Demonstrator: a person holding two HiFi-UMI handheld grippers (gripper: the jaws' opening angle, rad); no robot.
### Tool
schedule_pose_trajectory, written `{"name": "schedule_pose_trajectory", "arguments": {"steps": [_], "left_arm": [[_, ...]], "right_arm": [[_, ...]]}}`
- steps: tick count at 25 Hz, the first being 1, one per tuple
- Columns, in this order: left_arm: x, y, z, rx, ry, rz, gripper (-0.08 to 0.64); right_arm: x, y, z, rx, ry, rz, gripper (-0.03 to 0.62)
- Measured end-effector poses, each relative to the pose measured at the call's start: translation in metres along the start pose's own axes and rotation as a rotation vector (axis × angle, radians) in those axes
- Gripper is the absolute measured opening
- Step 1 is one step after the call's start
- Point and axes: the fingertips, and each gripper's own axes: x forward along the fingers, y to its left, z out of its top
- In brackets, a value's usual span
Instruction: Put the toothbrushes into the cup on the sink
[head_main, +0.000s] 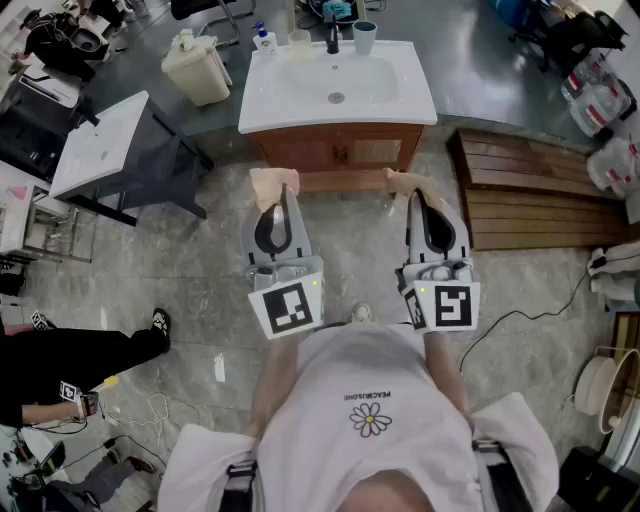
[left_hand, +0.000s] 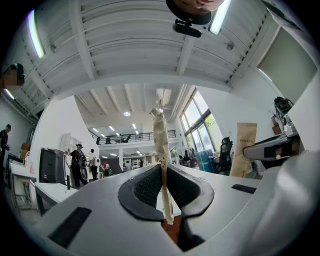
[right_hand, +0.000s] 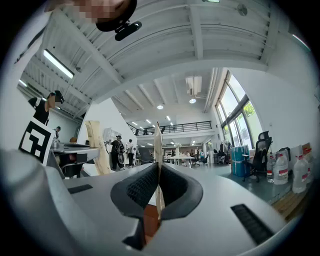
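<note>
Both grippers point away from me, toward the white sink (head_main: 400, 95) on its wooden cabinet. My left gripper (head_main: 281, 205) is shut on a flat toothbrush in a beige paper wrapper (head_main: 274, 186), which stands up between its pads (left_hand: 160, 135). My right gripper (head_main: 421, 200) is shut on a second wrapped toothbrush (head_main: 404, 181), seen edge-on in the right gripper view (right_hand: 158, 145). A blue-grey cup (head_main: 365, 37) stands at the back of the sink right of the dark faucet (head_main: 332, 38). Both grippers are well short of the sink.
A pale cup (head_main: 299, 41) and a soap bottle (head_main: 264, 40) stand left of the faucet. A cream bin (head_main: 198, 68) and a white-topped dark table (head_main: 100, 145) are at the left. A slatted wooden platform (head_main: 540, 195) lies at the right. A person's leg (head_main: 90, 355) shows lower left.
</note>
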Motion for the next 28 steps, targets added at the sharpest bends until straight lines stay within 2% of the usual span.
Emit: {"name": "schedule_pose_trajectory", "arguments": {"steps": [6,17,28], "left_arm": [[0.008,0.005,-0.009,0.003,0.041,-0.018,0.038],[0.008,0.002,-0.008,-0.003,0.034,-0.008,0.038],[0.038,0.002,0.002,0.002,-0.021,-0.010,0.038]], "right_arm": [[0.009,0.011,-0.004,-0.022,0.005,0.032,0.013],[0.011,0.017,-0.006,-0.061,-0.021,0.102,0.014],[0.035,-0.011,-0.003,-0.068,-0.058,0.066,0.014]]}}
